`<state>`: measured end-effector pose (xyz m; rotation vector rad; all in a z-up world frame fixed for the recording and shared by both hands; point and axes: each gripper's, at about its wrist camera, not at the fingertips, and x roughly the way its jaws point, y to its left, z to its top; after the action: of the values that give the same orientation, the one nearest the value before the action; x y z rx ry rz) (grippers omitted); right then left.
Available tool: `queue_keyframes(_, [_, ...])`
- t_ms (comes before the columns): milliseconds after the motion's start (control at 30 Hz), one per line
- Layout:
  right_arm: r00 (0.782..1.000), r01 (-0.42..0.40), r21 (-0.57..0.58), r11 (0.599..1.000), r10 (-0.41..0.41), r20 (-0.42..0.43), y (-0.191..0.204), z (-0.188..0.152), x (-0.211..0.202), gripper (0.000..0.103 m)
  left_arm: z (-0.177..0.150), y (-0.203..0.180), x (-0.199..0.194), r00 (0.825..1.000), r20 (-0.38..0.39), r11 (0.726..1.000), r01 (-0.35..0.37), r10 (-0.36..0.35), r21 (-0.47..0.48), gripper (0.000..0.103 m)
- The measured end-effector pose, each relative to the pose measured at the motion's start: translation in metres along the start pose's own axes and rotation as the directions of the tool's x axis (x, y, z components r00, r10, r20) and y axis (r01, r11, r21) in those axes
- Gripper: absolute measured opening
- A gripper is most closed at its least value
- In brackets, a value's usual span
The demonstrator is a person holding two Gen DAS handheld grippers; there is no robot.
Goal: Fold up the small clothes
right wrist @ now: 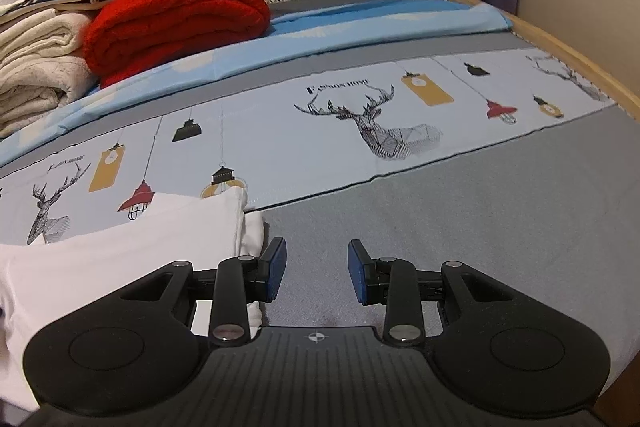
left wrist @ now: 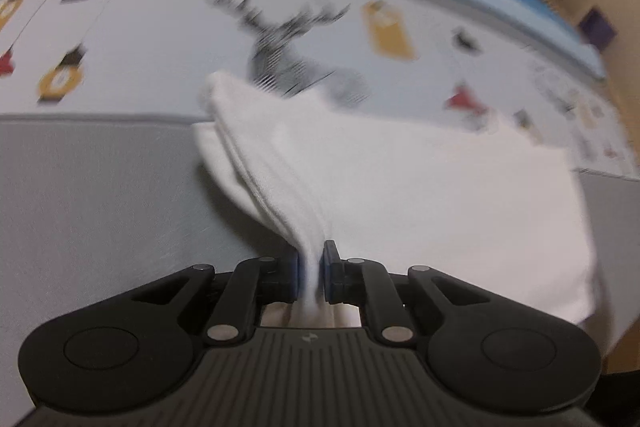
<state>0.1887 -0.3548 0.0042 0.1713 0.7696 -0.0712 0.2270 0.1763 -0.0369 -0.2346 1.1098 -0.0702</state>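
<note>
Two grippers are in your hands over the bed (right wrist: 480,195). Your left gripper (left wrist: 311,277) has its fingers pinched tight on a bunched fold of the white garment (left wrist: 420,195), whose gathered cloth rises off the bed's grey band, just below the deer print (left wrist: 280,39). Your right gripper (right wrist: 316,273) has its fingers parted with only bare grey bedding between them; the garment (right wrist: 120,247) lies just left of its left finger (right wrist: 276,267).
</note>
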Motion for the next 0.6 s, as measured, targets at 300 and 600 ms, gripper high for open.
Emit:
queue_keyframes(300, [0.998,-0.052,-0.012,0.999,0.052,0.019,-0.011,0.006,-0.006,0.035,0.012,-0.110,-0.034,0.968,0.098,0.972,0.223,-0.230,0.078,0.011])
queue_keyframes(600, [0.998,-0.064,-0.041,0.997,0.065,0.006,-0.009,0.006,-0.006,0.035,0.011,-0.233,0.002,0.862,0.135,0.872,0.487,-0.489,0.048,0.021])
